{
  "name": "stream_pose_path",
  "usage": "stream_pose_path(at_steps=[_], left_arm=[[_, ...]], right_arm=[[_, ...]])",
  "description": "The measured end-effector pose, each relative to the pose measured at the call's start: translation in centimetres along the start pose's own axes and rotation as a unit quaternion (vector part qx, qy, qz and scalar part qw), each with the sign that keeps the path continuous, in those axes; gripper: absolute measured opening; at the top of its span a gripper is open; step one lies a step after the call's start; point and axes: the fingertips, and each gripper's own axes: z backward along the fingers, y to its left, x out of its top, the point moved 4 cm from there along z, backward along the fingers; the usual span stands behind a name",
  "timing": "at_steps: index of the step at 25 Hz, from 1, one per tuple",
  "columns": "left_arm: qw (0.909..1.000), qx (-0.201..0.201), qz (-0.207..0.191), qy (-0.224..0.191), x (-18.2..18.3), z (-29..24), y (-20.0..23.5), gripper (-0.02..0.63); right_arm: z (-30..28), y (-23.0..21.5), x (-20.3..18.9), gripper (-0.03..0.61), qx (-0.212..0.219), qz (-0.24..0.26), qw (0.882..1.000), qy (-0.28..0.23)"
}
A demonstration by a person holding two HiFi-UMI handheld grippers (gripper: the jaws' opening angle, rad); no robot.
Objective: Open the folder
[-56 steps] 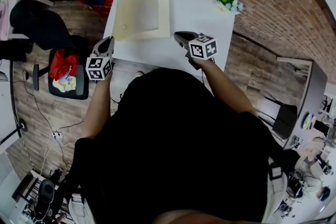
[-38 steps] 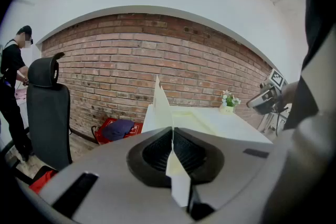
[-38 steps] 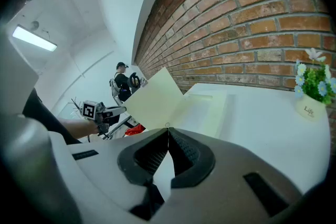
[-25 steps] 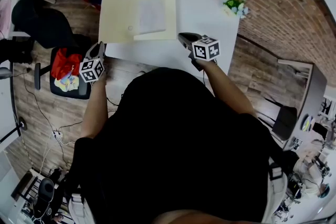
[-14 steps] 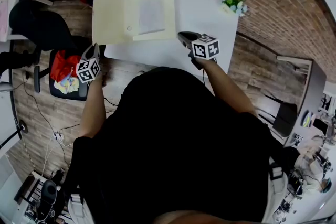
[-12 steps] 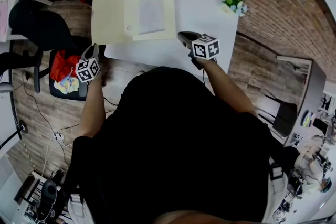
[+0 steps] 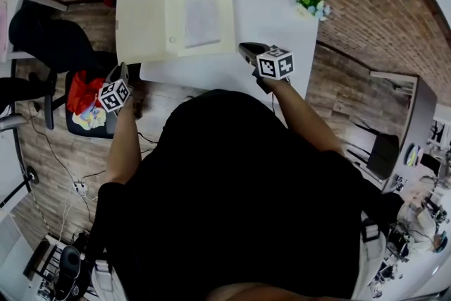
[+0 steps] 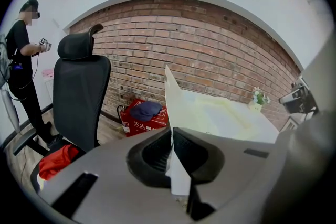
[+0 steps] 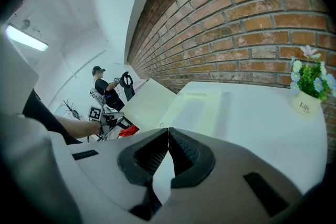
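The pale yellow folder lies open on the white table. Its front cover is swung out to the left, past the table's left edge. My left gripper is beside the table's near left corner, shut on the cover's near corner. In the left gripper view the cover rises edge-on out of the pinched jaws of the left gripper. My right gripper hovers over the table's near edge, shut and empty, to the right of the folder. The right gripper points along the table.
A small flower pot stands at the table's far right corner. Left of the table are a black office chair and a red box by the brick wall. A person stands further back.
The cover has swung from lying shut to fully out on the left. My left gripper has moved left and down with it. The right gripper has stayed put.
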Motion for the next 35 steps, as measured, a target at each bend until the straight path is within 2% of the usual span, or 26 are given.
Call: stream_pose_path(at_steps=[19,30,35], left_arm=[[0.9985,0.013,0.026,0.046,-2.0,-2.3,2.3,0.04],[0.9976,0.016,0.031,0.06,-2.7,-2.4,2.6,0.089],[0.9974,0.026,0.032,0.059,-2.8,-1.6,2.4,0.138]], right_arm=[[-0.4,-0.6,-0.5,0.028,-0.01,-0.016,1.0,0.005],[-0.4,-0.4,-0.6,0.028,-0.006,-0.012,1.0,0.003],[-0.5,-0.3,-0.8,0.028,-0.002,-0.01,1.0,0.005]])
